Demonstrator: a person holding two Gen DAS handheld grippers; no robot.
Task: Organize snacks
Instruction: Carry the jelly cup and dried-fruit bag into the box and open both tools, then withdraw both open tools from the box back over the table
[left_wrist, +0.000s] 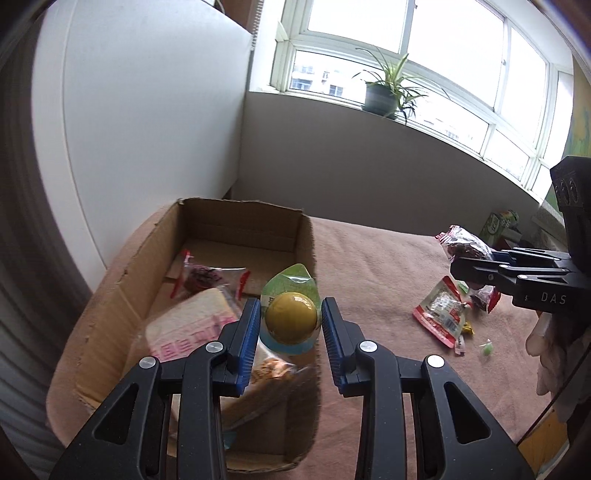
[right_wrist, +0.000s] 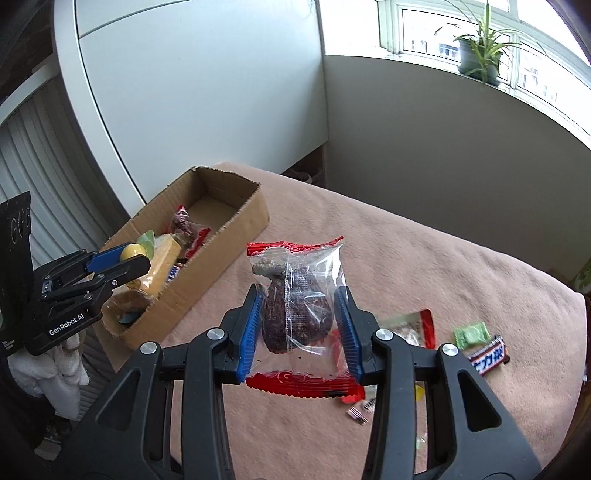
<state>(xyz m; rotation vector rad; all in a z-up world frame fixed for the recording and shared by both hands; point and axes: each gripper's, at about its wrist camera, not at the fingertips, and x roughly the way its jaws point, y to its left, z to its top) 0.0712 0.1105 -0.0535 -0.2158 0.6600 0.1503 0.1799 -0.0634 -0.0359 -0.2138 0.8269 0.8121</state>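
gripping yellow jelly cup (left_wrist: 291, 317), clear red-edged packet (right_wrist: 299, 310)

The left wrist view looks forward along its own fingers from close above the near end of the cardboard box (left_wrist: 122, 295), facing down its length toward the wall corner and window beyond. The right wrist view sits farther from the box (right_wrist: 236, 240), off to its right over the pink blanket (right_wrist: 424, 258), angled down and toward the same window wall. Both views share the box, the blanket and the potted plant (left_wrist: 384, 92) on the sill, and each catches the other gripper at its edge.
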